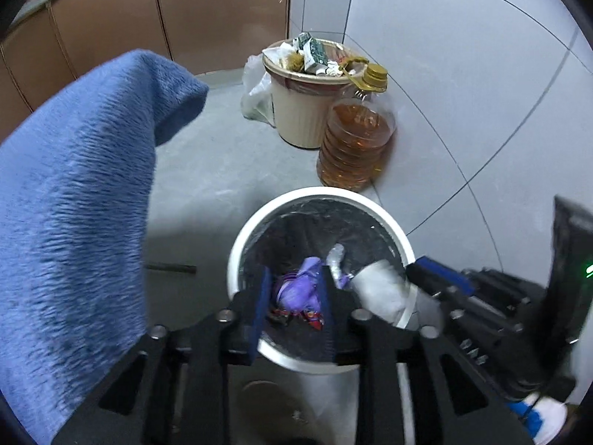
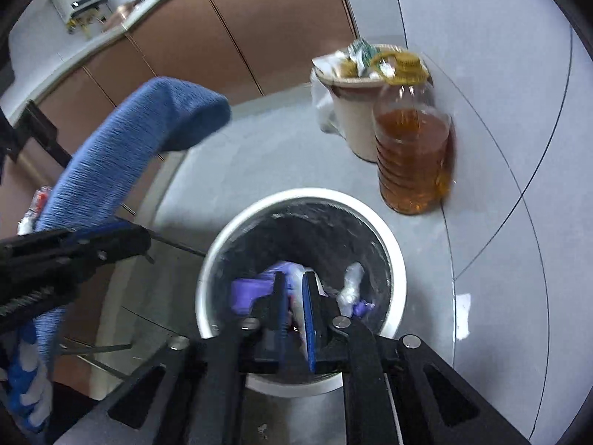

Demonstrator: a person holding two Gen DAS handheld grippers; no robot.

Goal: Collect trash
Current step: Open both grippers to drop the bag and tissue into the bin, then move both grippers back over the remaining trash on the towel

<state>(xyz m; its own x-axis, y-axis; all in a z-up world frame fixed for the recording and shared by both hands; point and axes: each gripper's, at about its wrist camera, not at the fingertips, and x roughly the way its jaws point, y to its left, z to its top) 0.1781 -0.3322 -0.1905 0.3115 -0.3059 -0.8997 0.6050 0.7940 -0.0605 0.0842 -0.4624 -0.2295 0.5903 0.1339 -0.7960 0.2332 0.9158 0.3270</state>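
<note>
A white trash bin (image 1: 237, 259) with a black liner stands on the grey floor; it also shows in the right wrist view (image 2: 396, 278). Inside lie purple wrappers (image 1: 300, 289), a silver foil piece (image 1: 335, 259) and a red wrapper. My left gripper (image 1: 292, 304) is open above the bin, nothing between its fingers. My right gripper (image 2: 294, 306) hangs over the bin, shut on a white crumpled paper (image 2: 298, 319); in the left wrist view that paper (image 1: 381, 291) sits over the bin's right rim.
A blue towel (image 1: 74, 204) hangs at the left, also in the right wrist view (image 2: 122, 155). A beige bin (image 1: 300, 111) full of trash and an oil bottle (image 1: 355, 141) stand by the grey wall. Brown cabinets (image 2: 185, 44) lie behind.
</note>
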